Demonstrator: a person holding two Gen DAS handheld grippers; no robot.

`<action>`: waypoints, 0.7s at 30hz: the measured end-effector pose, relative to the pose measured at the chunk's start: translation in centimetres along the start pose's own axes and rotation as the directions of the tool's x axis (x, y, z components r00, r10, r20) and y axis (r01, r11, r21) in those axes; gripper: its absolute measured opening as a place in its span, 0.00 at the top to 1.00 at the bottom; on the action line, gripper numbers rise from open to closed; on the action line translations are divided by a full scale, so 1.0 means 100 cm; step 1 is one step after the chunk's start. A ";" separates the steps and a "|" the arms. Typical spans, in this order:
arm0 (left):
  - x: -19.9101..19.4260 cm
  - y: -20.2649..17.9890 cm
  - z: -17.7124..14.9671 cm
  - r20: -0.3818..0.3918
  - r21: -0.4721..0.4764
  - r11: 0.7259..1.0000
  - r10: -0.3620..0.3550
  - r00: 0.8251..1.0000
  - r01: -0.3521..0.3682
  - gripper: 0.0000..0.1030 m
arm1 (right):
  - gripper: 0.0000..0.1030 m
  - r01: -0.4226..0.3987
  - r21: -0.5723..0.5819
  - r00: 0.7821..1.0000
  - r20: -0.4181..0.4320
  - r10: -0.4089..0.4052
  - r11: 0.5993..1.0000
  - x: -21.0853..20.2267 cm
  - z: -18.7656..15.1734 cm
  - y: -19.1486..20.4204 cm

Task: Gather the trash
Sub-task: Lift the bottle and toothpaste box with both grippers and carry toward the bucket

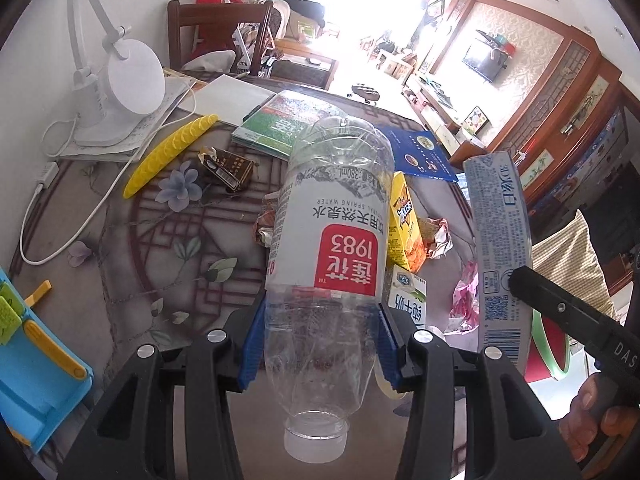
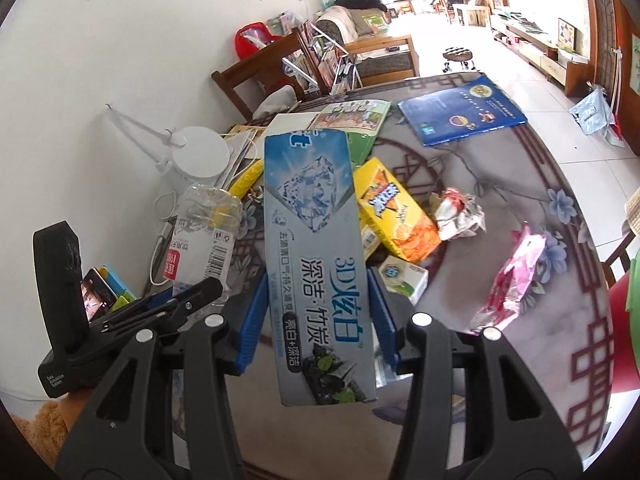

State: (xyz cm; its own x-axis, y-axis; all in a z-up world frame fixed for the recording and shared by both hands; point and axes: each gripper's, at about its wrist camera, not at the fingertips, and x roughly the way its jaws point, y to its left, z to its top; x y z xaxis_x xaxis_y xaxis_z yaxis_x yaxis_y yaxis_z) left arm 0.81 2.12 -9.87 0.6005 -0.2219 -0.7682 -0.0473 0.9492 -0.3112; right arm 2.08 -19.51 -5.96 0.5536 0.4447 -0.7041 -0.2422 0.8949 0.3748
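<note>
Left gripper (image 1: pixel 320 344) clamped on a clear, empty, crinkled plastic bottle (image 1: pixel 332 240), cap toward the lens, and right gripper (image 2: pixel 316 320) gripping a long blue cardboard box (image 2: pixel 316 256), both above the table (image 2: pixel 560 320), with yellow carton (image 2: pixel 396 208) and foil wrapper (image 2: pixel 458 212) at 1 o'clock.

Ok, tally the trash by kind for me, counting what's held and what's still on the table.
Plastic bottles: 1, the water bottle in the left gripper
Boxes and cartons: 4, toothpaste box in the right gripper, yellow drink carton, milk carton, brown pack
Crumpled wrappers: 2, silver, pink
Total: 7
</note>
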 end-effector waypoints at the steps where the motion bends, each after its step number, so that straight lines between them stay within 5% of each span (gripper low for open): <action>1: 0.000 -0.002 -0.001 0.000 0.000 1.000 0.003 1.000 -0.003 0.57 | 0.54 -0.003 0.006 1.000 -0.002 0.003 1.000 -0.001 0.000 -0.005; 21: 0.007 -0.100 -0.013 0.036 -0.001 0.999 0.049 0.998 -0.049 0.57 | 0.54 -0.052 0.024 0.999 0.003 0.052 0.998 -0.048 0.007 -0.092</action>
State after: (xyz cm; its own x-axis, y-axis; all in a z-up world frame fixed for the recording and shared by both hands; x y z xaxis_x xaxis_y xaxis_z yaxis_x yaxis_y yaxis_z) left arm 0.68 -7.84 -8.05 0.6260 -0.1666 -0.7618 -0.0774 0.9588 -0.2734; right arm 2.17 -29.91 -5.61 0.5424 0.4904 -0.6821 -0.2515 0.8695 0.4250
